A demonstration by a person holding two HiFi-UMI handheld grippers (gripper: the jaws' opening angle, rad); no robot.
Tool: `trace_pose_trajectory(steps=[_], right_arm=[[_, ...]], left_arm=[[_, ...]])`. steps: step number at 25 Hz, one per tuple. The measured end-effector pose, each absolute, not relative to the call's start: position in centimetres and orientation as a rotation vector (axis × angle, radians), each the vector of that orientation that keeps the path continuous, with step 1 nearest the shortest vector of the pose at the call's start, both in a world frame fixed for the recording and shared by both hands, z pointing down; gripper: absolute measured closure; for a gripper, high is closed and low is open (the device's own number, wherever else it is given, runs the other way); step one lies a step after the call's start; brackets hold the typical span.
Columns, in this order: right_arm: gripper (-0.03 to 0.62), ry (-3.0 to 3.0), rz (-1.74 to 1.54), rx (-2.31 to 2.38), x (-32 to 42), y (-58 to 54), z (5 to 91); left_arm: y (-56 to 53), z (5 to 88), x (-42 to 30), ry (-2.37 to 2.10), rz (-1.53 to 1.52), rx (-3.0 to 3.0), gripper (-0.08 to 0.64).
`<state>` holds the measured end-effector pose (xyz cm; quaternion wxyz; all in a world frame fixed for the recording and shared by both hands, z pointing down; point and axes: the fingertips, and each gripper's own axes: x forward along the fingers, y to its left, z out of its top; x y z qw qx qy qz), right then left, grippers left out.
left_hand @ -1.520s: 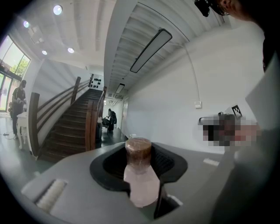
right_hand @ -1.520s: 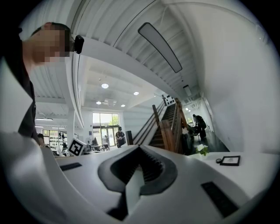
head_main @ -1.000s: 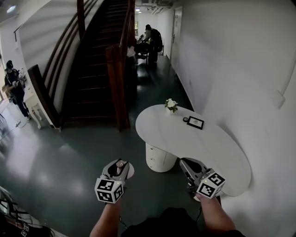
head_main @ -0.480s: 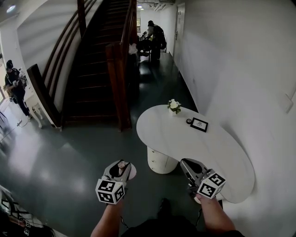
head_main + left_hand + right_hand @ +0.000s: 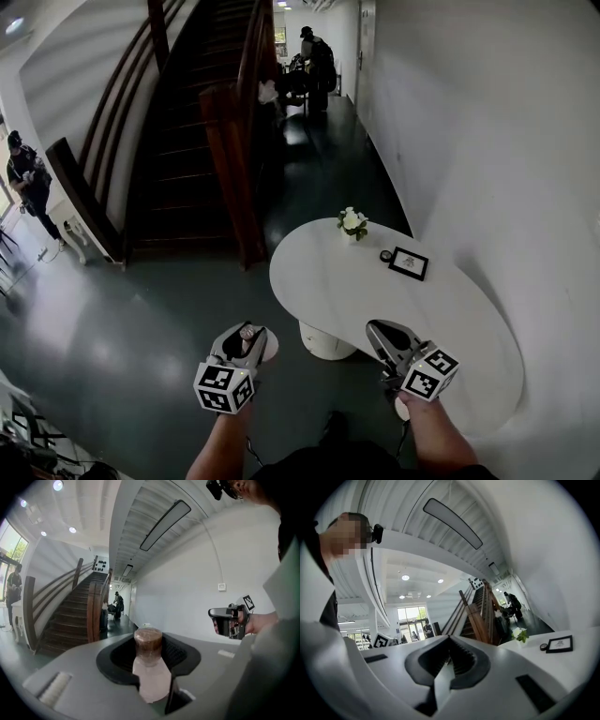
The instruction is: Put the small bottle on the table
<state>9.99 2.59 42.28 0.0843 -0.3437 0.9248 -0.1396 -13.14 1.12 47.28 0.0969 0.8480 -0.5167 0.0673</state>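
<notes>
Left gripper (image 5: pixel 243 341), clamped on the small bottle (image 5: pixel 148 645) beside the table's (image 5: pixel 375 291) near edge, should set it upright on bare tabletop before releasing; right gripper (image 5: pixel 385 339) hangs closed, empty.

Right hand-held gripper (image 5: pixel 449 644) jaws together, white table (image 5: pixel 572 656) with framed picture (image 5: pixel 559 644), flowers (image 5: pixel 519 634), staircase (image 5: pixel 478 613) behind

A white oval table (image 5: pixel 375 300) stands on a round white base (image 5: pixel 323 342) on the dark, shiny floor (image 5: pixel 141 319). Its long side is against the white wall (image 5: pixel 487 169). Near its far end there is a small vase of white flowers (image 5: pixel 352 223). A small dark round thing (image 5: pixel 385 256) lies just beside a black picture frame (image 5: pixel 409 263).
</notes>
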Motion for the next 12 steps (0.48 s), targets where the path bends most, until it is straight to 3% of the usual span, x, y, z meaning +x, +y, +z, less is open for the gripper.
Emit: trace_pose_trajectory(steps=[12], right_arm=[[0.581,2.729,-0.461,-0.974,14.2,-4.8,42.3]], left_arm=[[-6.5,46.6,-9.8,-1.556,0.218,2.486,0.413]])
